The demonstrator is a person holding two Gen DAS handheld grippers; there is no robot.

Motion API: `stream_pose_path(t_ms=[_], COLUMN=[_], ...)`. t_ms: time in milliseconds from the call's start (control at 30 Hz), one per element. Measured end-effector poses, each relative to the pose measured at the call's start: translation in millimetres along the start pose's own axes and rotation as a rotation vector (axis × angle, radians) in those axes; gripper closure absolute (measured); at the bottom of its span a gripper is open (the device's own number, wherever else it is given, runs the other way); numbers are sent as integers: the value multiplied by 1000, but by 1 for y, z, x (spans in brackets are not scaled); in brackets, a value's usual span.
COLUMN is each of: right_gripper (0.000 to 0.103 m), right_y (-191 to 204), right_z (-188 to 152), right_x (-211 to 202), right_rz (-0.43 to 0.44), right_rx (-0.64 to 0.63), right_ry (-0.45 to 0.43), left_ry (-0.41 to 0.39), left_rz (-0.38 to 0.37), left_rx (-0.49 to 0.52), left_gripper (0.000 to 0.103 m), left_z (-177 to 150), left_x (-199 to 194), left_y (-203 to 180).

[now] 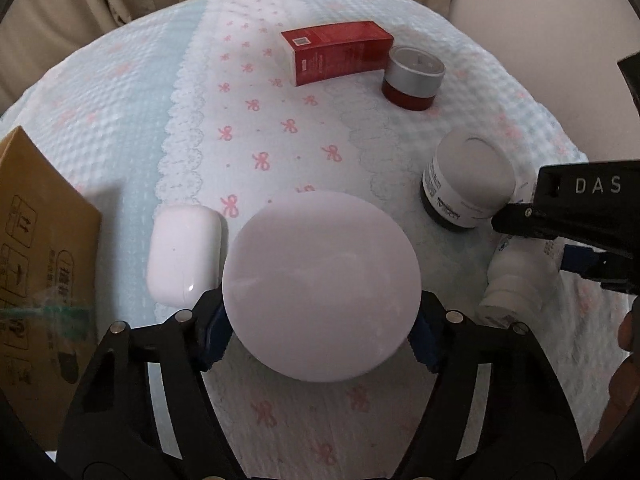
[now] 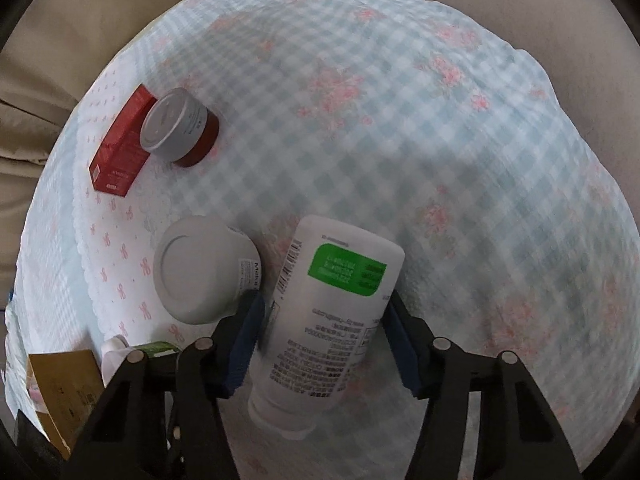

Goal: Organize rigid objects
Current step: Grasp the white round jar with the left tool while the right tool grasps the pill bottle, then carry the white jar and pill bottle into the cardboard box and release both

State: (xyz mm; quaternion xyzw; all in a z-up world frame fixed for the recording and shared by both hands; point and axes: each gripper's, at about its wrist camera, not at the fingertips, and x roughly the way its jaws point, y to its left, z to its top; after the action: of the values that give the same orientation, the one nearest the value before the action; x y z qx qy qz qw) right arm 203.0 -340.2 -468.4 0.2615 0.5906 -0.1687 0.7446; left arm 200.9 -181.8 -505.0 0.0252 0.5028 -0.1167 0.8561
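Two grabs on the go here, and both look a bit dicey. The left gripper has its fingers about half open around a round white lid, blue pads touching its rim on either side. That rim is smooth and curved and the pads only catch the near half of it, so my guess is it could squirt forward out of the fingers, or bump the white earbud case sitting just left of the left finger.

The right gripper is nearly closed around a white bottle lying on the checked cloth, cap end toward the camera. The left pad is on it; at the right pad I can't tell whether there's contact or a sliver of gap. It's held around mid-body, so I'd expect it to sag or swivel when lifted. The white jar sits just beside the left finger and could get knocked.

Containers: the cardboard box is off left of the left fingers, and I can't see inside it from here. The red box and silver-lidded jar are far ahead, both closed, contents unknown.
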Motion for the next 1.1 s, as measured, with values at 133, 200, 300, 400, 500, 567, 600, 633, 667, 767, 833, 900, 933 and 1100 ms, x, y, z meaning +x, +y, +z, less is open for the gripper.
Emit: stream_pose_path(t_ms=[133, 200, 300, 400, 500, 567, 600, 633, 667, 767, 833, 900, 933, 1100], right_gripper=[48, 49, 49, 50, 51, 51, 52, 52, 52, 53, 53, 53, 53, 53], right_y=[-1, -1, -9, -12, -22, -26, -28, -28, -30, -31, -29, -28, -25, -6], right_z=[-2, -2, -2, -3, -6, -8, -9, -11, -12, -12, -14, -14, -14, -21], right_x=[0, 1, -2, -5, -11, -19, -23, -27, -35, -52, -70, -93, -104, -173], right_rz=[15, 23, 37, 59, 81, 96, 102, 107, 114, 129, 141, 156, 161, 196], right_rx=[17, 23, 30, 45, 60, 63, 63, 62, 60, 52, 35, 13, 0, -94], right_ry=[-9, -11, -14, -17, -21, -32, -37, -42, -50, -69, -84, -106, -117, -180], left_ry=[0, 1, 4, 10, 15, 11, 5, 0, -8, -33, -52, -78, -90, -160], left_rz=[10, 11, 12, 13, 11, 15, 16, 18, 20, 21, 24, 24, 24, 15], left_rx=[18, 14, 8, 2, -15, -16, -16, -16, -15, -21, -23, -32, -36, -52], left_gripper=[34, 34, 34, 34, 34, 34, 34, 34, 34, 34, 34, 34, 34, 34], left_z=[-1, 0, 0, -2, -3, -4, -4, -3, -1, 6, 11, 20, 24, 43], left_x=[0, 0, -1, -3, -10, -17, -22, -27, -35, -59, -76, -101, -112, -184], left_y=[-2, -2, -2, -1, 1, 1, 1, 1, 0, -2, -3, -3, -3, 1])
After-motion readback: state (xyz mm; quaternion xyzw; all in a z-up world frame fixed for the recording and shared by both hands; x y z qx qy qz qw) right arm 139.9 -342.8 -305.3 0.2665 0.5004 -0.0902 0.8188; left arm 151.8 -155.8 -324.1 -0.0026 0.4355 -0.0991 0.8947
